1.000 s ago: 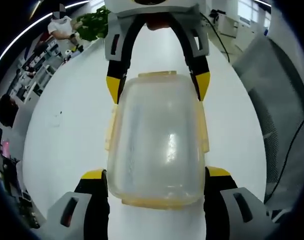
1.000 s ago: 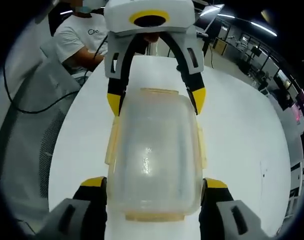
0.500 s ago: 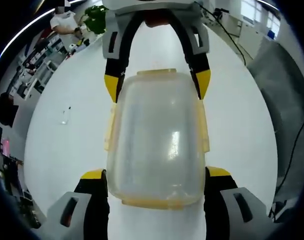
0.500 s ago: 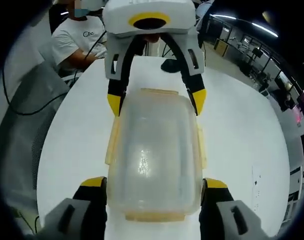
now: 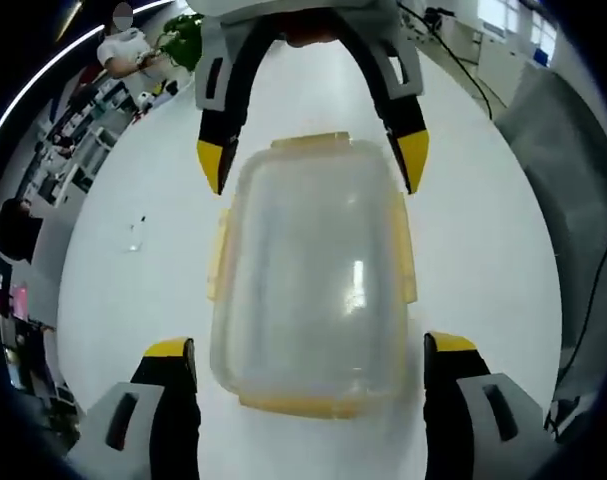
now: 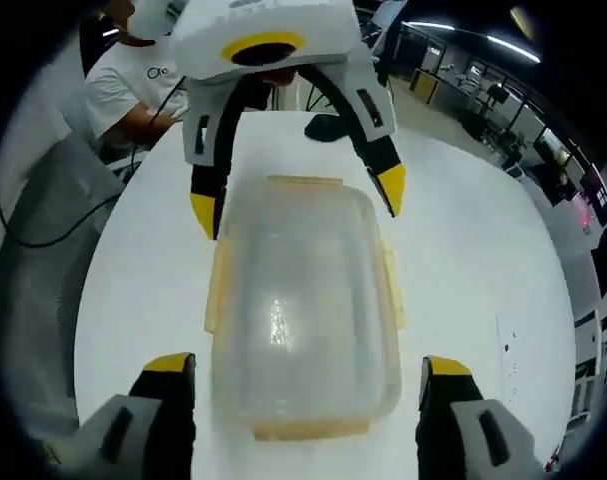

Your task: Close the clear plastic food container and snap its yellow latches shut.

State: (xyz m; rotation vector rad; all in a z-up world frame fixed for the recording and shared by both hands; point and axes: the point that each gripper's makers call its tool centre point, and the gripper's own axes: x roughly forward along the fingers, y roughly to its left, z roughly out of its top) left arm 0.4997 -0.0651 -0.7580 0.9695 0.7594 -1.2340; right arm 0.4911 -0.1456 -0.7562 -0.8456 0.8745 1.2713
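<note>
My left gripper (image 5: 310, 350) and right gripper (image 6: 308, 365) both stand wide, clear of the container (image 5: 313, 270) on the white table (image 5: 133, 300). Lid on, yellow latches (image 5: 404, 250) look folded down; I judge it nearly finished.

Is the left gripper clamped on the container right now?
No. In the left gripper view its jaws stand apart from the container, with white table showing in the gaps on both sides.

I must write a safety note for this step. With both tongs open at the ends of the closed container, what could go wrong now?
1. The side latches seem to flare outward, so the lid may not be locked.
2. Both the left tongs and right tongs stand open astride the container, so a push on a latch could slide it across the smooth table.
</note>
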